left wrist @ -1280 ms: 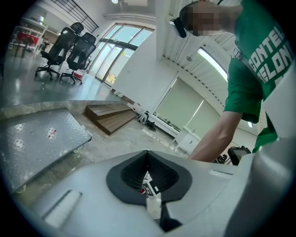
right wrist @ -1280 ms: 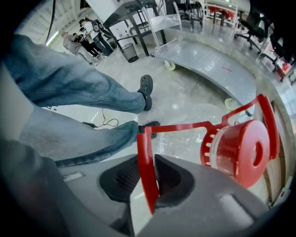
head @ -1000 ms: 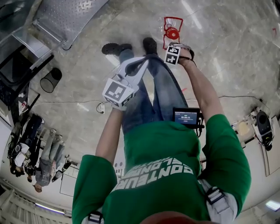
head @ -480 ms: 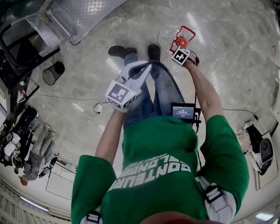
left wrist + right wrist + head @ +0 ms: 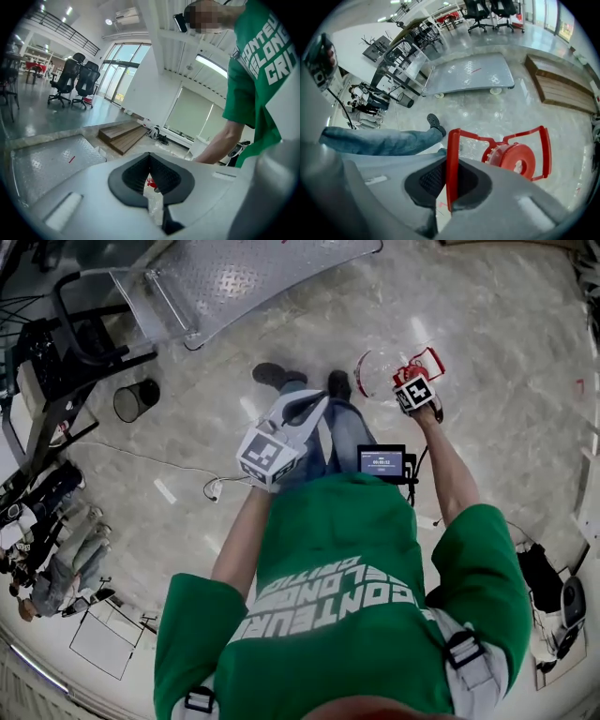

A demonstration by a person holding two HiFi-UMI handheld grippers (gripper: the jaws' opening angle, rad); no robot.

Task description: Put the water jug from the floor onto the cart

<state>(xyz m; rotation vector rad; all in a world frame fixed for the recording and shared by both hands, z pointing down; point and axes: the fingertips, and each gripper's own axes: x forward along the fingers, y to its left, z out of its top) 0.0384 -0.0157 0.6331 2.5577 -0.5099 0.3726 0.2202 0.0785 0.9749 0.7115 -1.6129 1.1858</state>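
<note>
Right claw (image 5: 449,180) is clenched on the red handle (image 5: 451,154) of the water jug (image 5: 380,371). The upright red bar sits right between the pads, and the red cap (image 5: 516,160) is just to the right of it in the right gripper view. From the head view, the clear jug hangs off that claw just beside my right shoe (image 5: 339,383), and it looks to be clear of the floor (image 5: 487,334), tipped so the cap faces up at me.

Left claw (image 5: 150,176) is clenched too, with the pads together and nothing in them. It's held out in front of my legs, well apart from the jug.

The cart (image 5: 244,282), a flat grey diamond-plate platform on wheels, is out ahead past my feet with its deck bare. A black bin (image 5: 136,399) stands on the floor near its left corner.
</note>
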